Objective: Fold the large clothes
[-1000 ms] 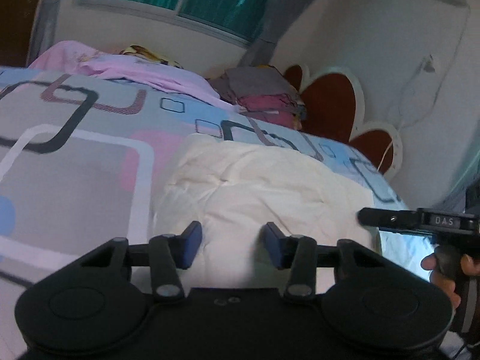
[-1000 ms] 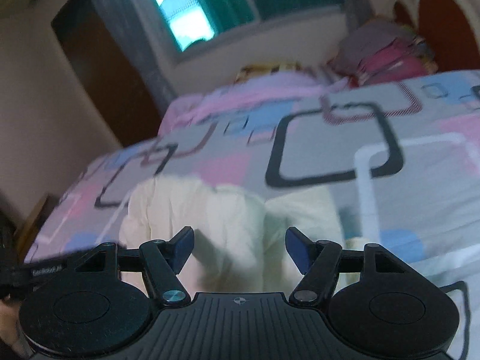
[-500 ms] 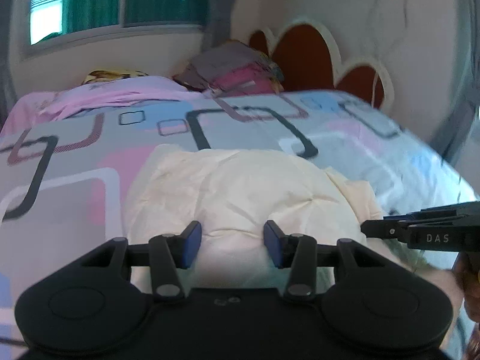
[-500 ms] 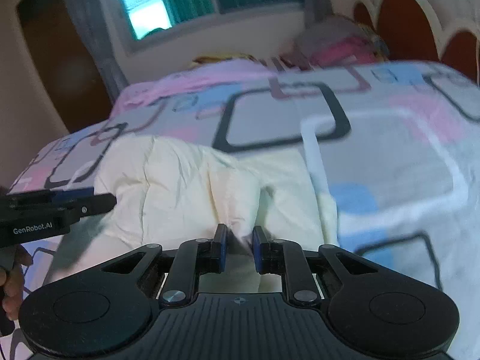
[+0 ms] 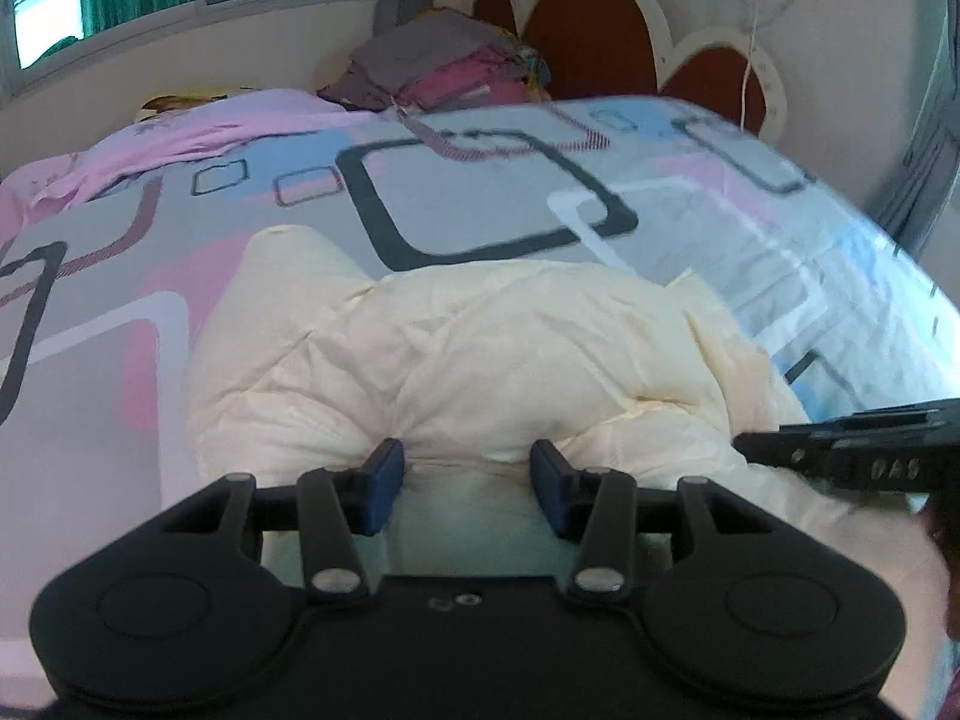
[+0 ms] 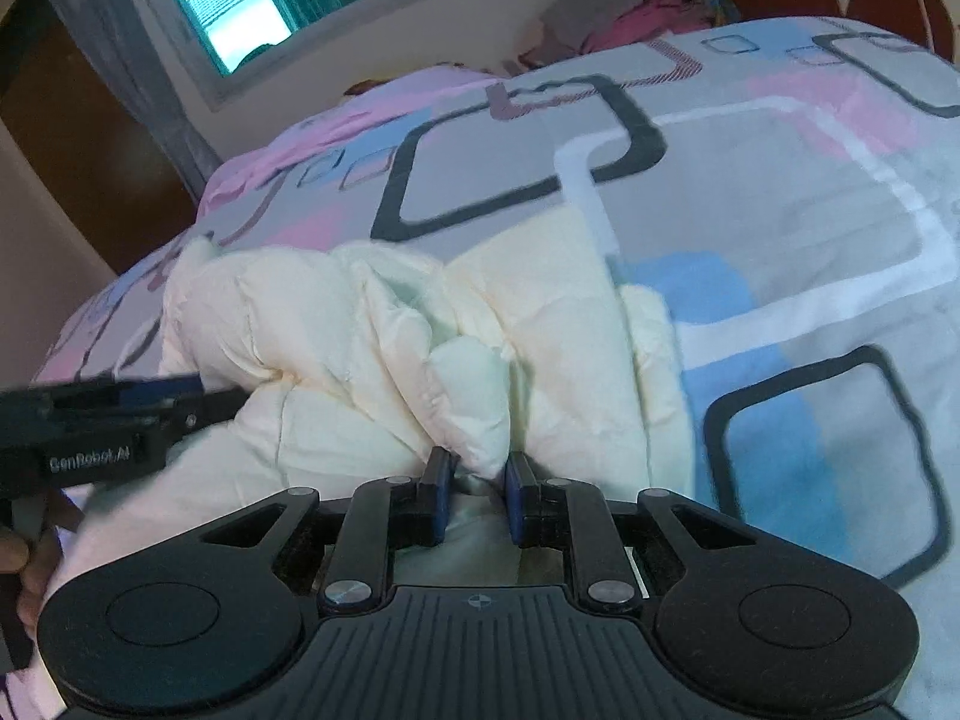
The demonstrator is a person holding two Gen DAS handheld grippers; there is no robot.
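A cream padded garment point(image 5: 510, 360) point(image 6: 336, 348) lies bunched on the patterned bed cover point(image 5: 480, 198) point(image 6: 750, 180). My left gripper point(image 5: 467, 480) hovers at its near edge. The blue pads stand apart, and the puffy cloth bulges at their tips without being pinched. My right gripper point(image 6: 478, 480) has a narrow fold of the garment between its pads; its jaws are opening slightly, and the fold still fills the gap. Each gripper shows in the other's view: the left gripper point(image 6: 120, 414) at the garment's left side, the right gripper point(image 5: 840, 456) at its right side.
A pile of folded clothes point(image 5: 444, 69) point(image 6: 630, 12) and a pink cloth point(image 5: 210, 132) lie at the bed's far end. The scalloped headboard point(image 5: 588, 30) stands to the right, under a cord on the wall. A hand point(image 6: 24, 564) grips the left tool's handle.
The right gripper's jaws went from wide apart to nearly together around a fold of the cream garment. Both grippers came lower and closer to the garment, and the left view rolled level.
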